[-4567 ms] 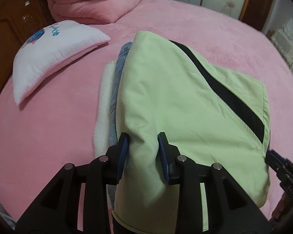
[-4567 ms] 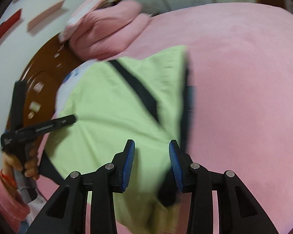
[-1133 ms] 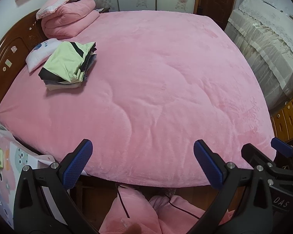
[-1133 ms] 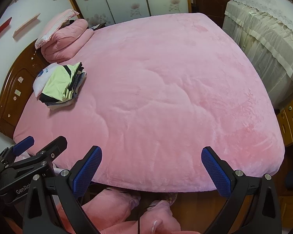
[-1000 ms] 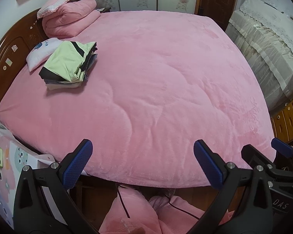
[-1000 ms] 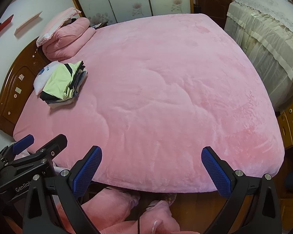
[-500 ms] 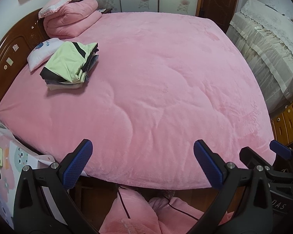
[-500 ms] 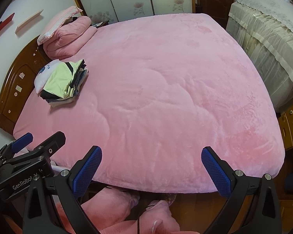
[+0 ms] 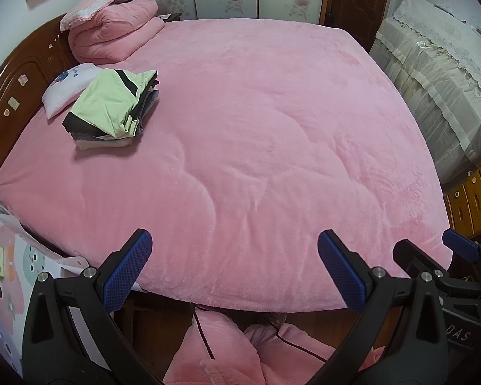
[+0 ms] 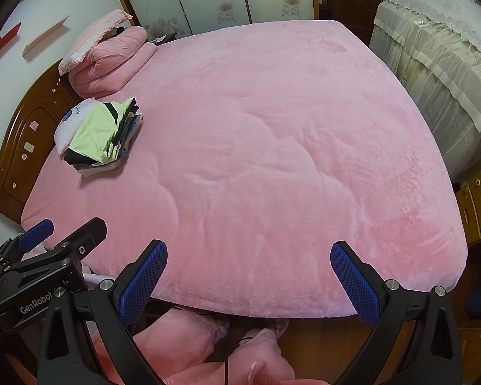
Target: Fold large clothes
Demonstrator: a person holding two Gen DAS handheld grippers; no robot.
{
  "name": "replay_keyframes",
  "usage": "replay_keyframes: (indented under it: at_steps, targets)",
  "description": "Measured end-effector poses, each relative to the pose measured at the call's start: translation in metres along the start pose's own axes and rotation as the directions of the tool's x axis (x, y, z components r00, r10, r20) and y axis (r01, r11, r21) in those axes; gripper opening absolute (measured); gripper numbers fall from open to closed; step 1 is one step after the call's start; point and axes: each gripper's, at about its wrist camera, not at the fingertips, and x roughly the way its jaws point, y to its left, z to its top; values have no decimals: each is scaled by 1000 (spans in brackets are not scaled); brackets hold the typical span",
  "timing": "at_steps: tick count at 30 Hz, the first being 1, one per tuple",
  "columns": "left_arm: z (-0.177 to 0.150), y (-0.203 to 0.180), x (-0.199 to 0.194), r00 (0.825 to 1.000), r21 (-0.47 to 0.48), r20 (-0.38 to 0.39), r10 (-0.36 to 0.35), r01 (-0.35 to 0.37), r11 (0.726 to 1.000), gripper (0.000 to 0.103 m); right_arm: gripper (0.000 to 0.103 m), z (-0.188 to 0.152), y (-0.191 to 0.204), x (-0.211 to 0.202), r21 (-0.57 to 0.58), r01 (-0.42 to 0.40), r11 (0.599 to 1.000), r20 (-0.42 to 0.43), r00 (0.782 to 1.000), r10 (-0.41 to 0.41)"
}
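**Bedroom scene: folded stack on bed, both grippers empty**

- Left gripper (image 9: 234, 269): held at the foot of the bed, blue-padded fingers (image 9: 126, 269) spread wide, grasping nothing. Also visible at lower left of the right wrist view (image 10: 48, 256).
- Right gripper (image 10: 250, 276): beside the left one at the bed's foot, jaws spread wide, nothing between them. Part of it shows at lower right of the left wrist view (image 9: 449, 266).
- Light green garment (image 9: 112, 102): folded, with black trim, lying on top of a stack of folded clothes (image 9: 112, 138) near the headboard side of the bed, well apart from both grippers. The stack touches a white pillow (image 9: 67, 86).
- Pink bedspread (image 9: 256, 128): covers the whole bed.
- Folded pink quilt (image 9: 115, 32): at the head of the bed, beyond the pillow.
- Wooden headboard (image 9: 19, 89): along the left edge.
- Lace-covered furniture (image 9: 433, 73): at the right of the bed.
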Motion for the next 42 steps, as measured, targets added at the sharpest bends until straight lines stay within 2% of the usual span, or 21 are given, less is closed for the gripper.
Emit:
replay_keyframes:
  at_steps: [42]
  targets:
    - [8,2,9,1000,44,1,-8,8,999,102,103,1,-2,-3,12,8,1000,-1,1000,-8]
